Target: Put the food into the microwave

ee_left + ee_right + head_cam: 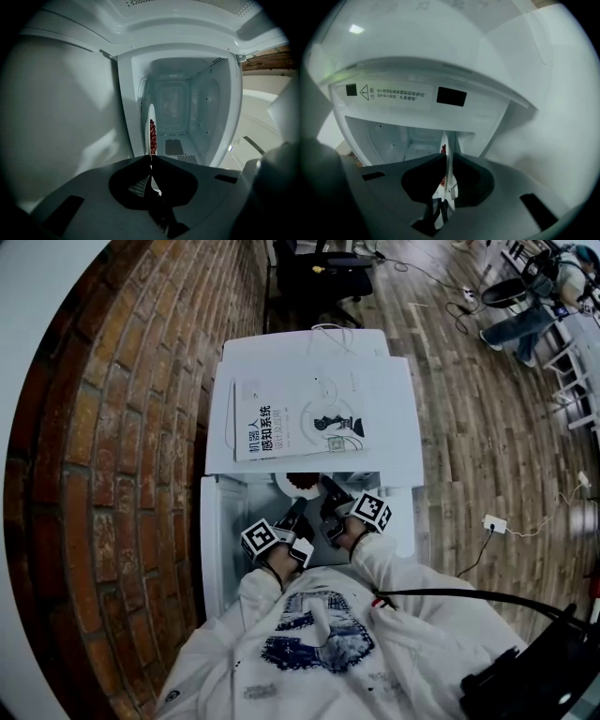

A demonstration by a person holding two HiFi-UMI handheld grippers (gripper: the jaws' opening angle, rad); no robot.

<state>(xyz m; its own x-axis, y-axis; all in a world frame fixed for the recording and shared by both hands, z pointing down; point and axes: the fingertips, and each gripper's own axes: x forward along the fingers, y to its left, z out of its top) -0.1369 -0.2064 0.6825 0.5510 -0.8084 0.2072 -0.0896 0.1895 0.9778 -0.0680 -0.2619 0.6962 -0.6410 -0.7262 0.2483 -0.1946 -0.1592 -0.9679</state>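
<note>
Two hand-held grippers share one load here, and the sharing looks deliberate. Down the left of the head view runs a red brick wall. The white box-shaped microwave stands beside it with its white door swung out along that side, so the mouth faces the person. Just right of the door, the left gripper has its black jaws pinched onto the near rim of a white round plate. Its own view shows that plate edge-on, clamped between the pads, with the reddish-brown food heaped on it and the bare cavity beyond. Further right, the right gripper bites the same rim, its jaws closed on the plate in its own view. A grip at two points probably keeps the plate level so nothing slides off. The plate sits at the oven's mouth, below centre in the head view, and I judge it only partly inside. A white printed booklet lies on top of the oven, out of the way, and brown wooden plank floor fills the right.
</note>
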